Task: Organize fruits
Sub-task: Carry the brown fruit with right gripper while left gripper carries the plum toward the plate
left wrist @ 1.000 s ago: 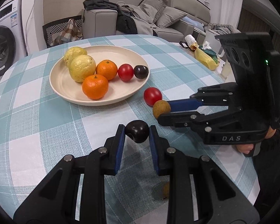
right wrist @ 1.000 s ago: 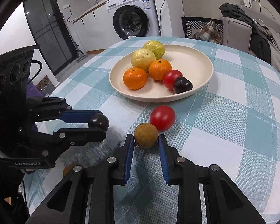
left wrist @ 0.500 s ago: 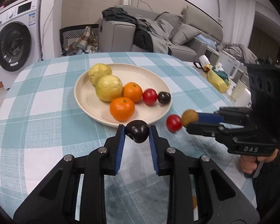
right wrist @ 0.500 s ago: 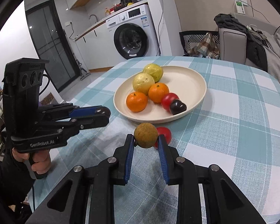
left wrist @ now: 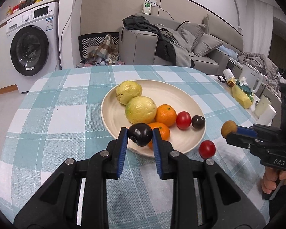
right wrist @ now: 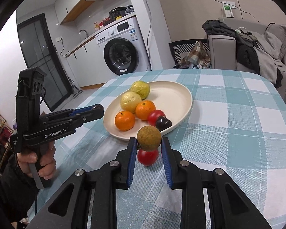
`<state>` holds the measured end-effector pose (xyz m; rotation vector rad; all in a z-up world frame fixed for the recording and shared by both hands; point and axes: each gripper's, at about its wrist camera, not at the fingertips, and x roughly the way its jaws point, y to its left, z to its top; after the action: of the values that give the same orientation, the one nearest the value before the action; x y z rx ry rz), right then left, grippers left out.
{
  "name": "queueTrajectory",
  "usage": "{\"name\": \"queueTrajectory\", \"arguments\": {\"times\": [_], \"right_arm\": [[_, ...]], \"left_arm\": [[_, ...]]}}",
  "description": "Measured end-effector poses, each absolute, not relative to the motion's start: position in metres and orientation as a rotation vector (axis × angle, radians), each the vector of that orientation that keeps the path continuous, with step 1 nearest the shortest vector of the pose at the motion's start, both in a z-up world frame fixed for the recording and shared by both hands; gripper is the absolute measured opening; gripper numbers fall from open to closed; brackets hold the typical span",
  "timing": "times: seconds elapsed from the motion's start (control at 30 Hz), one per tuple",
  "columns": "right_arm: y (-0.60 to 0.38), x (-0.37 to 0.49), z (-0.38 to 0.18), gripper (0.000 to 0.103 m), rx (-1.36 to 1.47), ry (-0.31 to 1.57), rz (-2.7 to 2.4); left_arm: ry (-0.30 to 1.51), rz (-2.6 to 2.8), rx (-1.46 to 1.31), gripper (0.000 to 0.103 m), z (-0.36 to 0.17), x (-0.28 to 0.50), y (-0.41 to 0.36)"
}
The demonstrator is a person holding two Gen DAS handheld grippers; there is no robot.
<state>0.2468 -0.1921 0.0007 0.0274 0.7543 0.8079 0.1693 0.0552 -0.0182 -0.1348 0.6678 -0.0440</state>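
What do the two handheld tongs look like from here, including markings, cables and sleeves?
Both are black pistol-grip units with angular linkage arms, silver pivot bolts and blue pads. The left tongs read "GenRobot.AI" in white, with three round openings on the upright block, a thin black cable and a dark sleeve behind. The right tongs read "DAS"; a dark sleeve shows.

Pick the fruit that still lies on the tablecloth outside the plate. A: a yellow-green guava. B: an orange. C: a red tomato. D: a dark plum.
C: the red tomato sits on the tablecloth just beyond the rim of the plate; the other loose fruits are each held in a hand-held gripper.
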Motion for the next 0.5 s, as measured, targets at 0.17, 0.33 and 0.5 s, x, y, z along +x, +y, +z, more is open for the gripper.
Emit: {"name": "queueTrajectory", "arguments": {"times": [0.17, 0.33, 0.5], "right_arm": [[-0.192, 0.246, 0.002, 0.026, 0.027, 0.736, 0.772], [-0.187, 0.244, 0.007, 0.026, 0.022, 0.701, 0.751], [-0.175, 0.249, 0.006, 0.026, 0.014, 0.71, 0.76]], "left_arm": [[0.663, -0.038, -0.148, 0.023, -0.021, 0.186, 0.061], [0.664, -0.026, -0.168, 0.023, -0.025, 0.194, 0.068], [0.667, -0.021, -0.162, 0.023, -0.028, 0.193, 0.069]]}}
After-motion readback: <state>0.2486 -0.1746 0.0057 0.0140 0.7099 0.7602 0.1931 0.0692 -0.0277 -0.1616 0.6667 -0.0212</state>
